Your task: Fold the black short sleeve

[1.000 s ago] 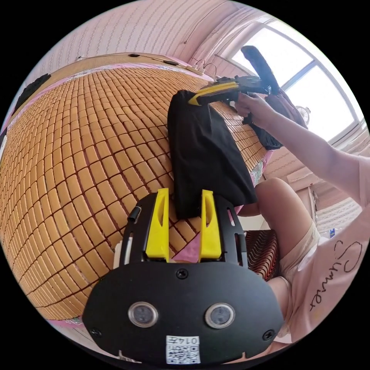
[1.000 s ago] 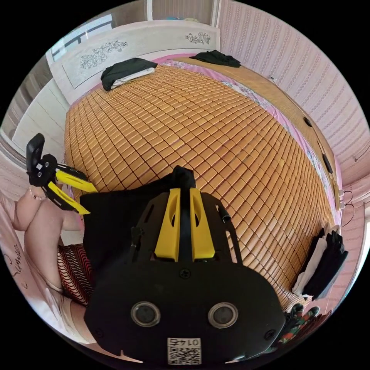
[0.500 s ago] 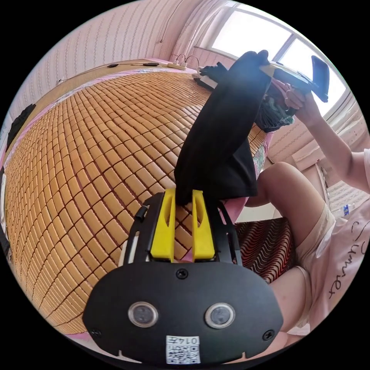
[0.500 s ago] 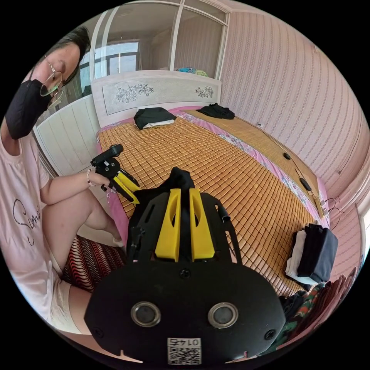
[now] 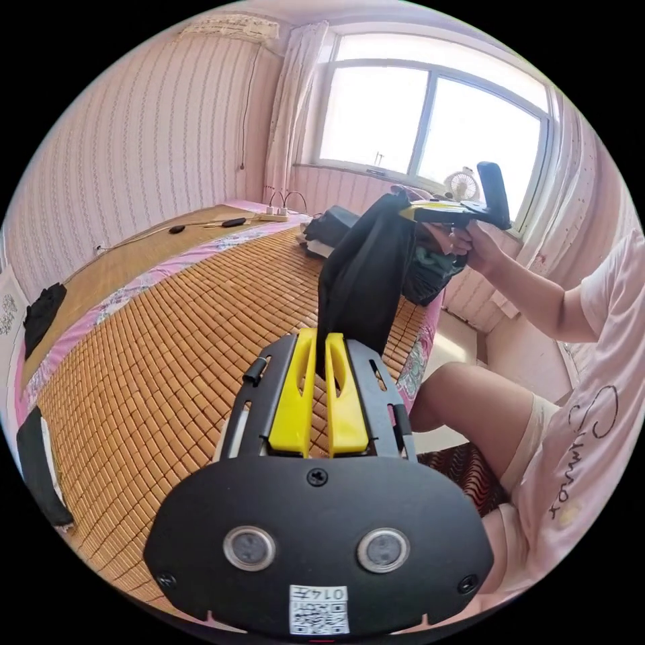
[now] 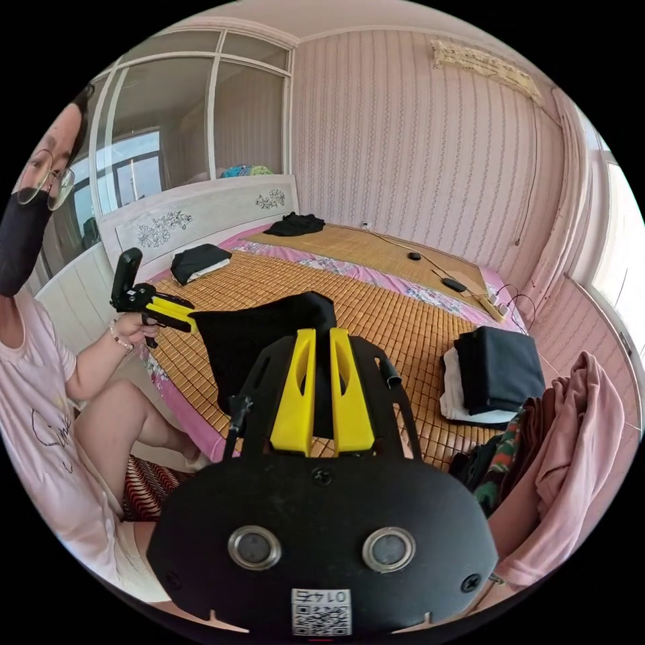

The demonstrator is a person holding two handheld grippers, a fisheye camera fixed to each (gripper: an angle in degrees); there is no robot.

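Two grippers, left and right, each clamped on one end of the black shirt, stretched in the air above the bed; partly folded, judging by its narrowness, not yet laid down.

Both views are lit by strong daylight from the window, whose panes are blown out to white in the left gripper view. The pink walls and the bed are evenly brightened, with soft, faint shadows. The black shirt is rendered almost without detail. Straight lines are bent by the fisheye toward the round black border. Focus is held sharp throughout; little motion blur is seen.
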